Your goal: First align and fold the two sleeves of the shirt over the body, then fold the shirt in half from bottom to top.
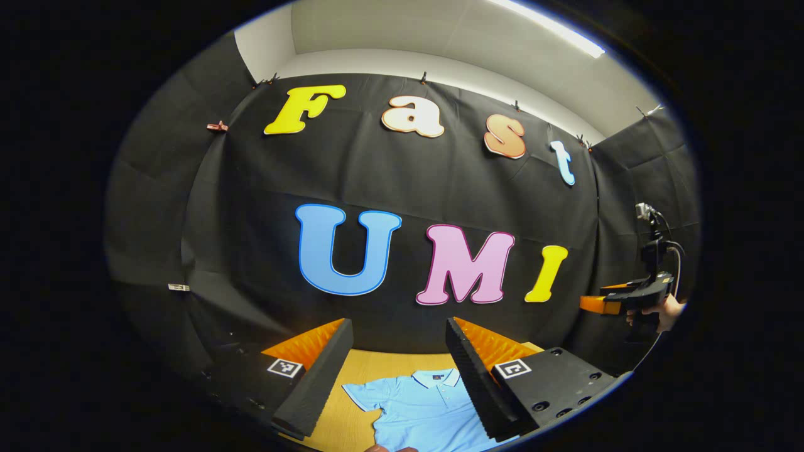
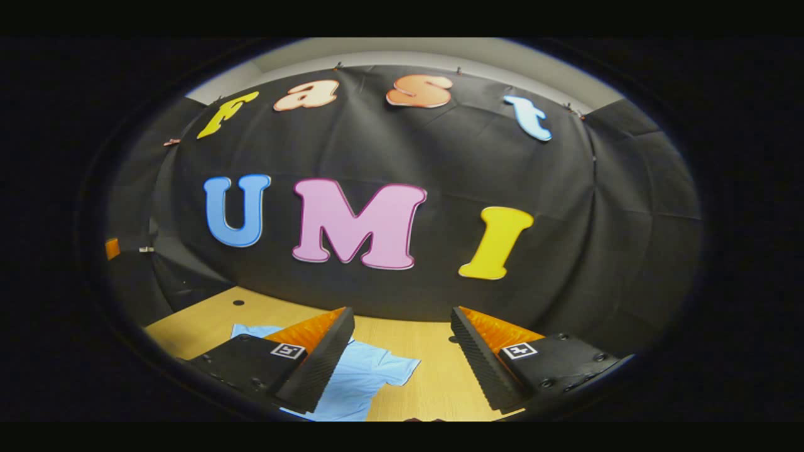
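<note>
Lying flat below both open tongs point(image 1: 397, 370) point(image 2: 402, 358), apparently untouched: shirt point(image 1: 427, 411) point(image 2: 364, 380).

Black cloth wall point(image 1: 402, 188), wooden table point(image 2: 433, 383), white ceiling point(image 1: 440, 31) with strip light point(image 1: 546, 25).

We count one light blue shirt point(image 1: 422, 405) lying on one wooden table point(image 2: 207, 317), two sleeves spread from it, and two grippers: left gripper point(image 1: 397, 370) and right gripper point(image 2: 402, 358).
</note>
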Demonstrator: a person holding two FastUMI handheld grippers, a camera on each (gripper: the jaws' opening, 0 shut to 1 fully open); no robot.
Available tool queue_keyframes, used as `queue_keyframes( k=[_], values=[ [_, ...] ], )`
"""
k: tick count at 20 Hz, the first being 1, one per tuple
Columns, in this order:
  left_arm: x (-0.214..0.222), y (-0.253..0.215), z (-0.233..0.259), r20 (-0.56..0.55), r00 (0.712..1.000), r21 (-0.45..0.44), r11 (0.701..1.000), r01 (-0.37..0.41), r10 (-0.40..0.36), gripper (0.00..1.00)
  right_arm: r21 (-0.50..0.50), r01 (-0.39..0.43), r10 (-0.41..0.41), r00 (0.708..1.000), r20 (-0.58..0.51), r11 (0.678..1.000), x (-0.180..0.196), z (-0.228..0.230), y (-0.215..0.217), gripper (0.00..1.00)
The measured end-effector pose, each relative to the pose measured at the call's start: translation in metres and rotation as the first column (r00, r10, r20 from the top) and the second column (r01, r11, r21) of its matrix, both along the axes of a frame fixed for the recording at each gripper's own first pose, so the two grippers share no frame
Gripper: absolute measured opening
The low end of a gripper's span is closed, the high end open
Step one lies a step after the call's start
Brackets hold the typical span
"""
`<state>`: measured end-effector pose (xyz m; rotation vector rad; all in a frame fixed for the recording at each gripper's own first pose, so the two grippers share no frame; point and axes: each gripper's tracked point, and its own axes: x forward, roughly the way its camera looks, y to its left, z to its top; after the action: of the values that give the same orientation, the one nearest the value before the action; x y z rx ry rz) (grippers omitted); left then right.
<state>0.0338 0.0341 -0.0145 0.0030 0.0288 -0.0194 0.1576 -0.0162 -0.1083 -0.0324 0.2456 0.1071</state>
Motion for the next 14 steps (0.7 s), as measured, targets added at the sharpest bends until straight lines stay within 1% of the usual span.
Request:
queue_keyframes(
  k=[2,3,5,6,7,8,9,12,13,14],
  values=[
    [0.025,-0.006,-0.012,-0.022,0.999,-0.005,1.0,-0.026,0.026,0.95,-0.022,-0.068,0.066,0.995,-0.079,0.997,0.038,-0.052,0.006,0.97],
    [0.038,-0.01,-0.021,-0.046,0.998,-0.018,0.999,-0.043,0.042,0.95,-0.017,-0.101,0.097,0.985,-0.139,0.995,0.062,-0.088,0.009,0.97],
    [0.057,-0.014,-0.031,-0.064,0.996,-0.014,0.997,-0.07,0.069,0.95,-0.011,-0.128,0.122,0.963,-0.242,0.992,0.09,-0.143,0.006,0.97],
    [0.066,-0.014,-0.034,-0.066,0.994,-0.005,0.997,-0.083,0.082,0.95,-0.007,-0.14,0.132,0.946,-0.295,0.99,0.102,-0.176,0.003,0.97],
    [0.075,-0.016,-0.04,-0.073,0.993,0.004,0.996,-0.093,0.093,0.95,0.008,-0.156,0.149,0.927,-0.345,0.988,0.11,-0.205,0.003,0.98],
    [0.083,-0.018,-0.048,-0.092,0.99,0.014,0.994,-0.105,0.105,0.96,0.025,-0.165,0.161,0.901,-0.404,0.986,0.115,-0.234,0.002,0.98],
    [0.09,-0.018,-0.058,-0.114,0.986,0.025,0.993,-0.117,0.119,0.95,0.046,-0.17,0.172,0.867,-0.468,0.984,0.117,-0.265,0.001,0.97],
    [0.103,-0.025,-0.072,-0.15,0.978,0.047,0.989,-0.139,0.145,0.96,0.097,-0.135,0.166,0.772,-0.613,0.986,0.119,-0.345,-0.006,0.98],
    [0.105,-0.027,-0.073,-0.154,0.977,0.053,0.988,-0.143,0.15,0.95,0.108,-0.119,0.161,0.747,-0.645,0.987,0.118,-0.362,-0.009,0.98],
    [0.107,-0.028,-0.073,-0.157,0.975,0.059,0.987,-0.148,0.155,0.95,0.117,-0.104,0.155,0.731,-0.665,0.988,0.119,-0.376,-0.009,0.98]
  ],
)
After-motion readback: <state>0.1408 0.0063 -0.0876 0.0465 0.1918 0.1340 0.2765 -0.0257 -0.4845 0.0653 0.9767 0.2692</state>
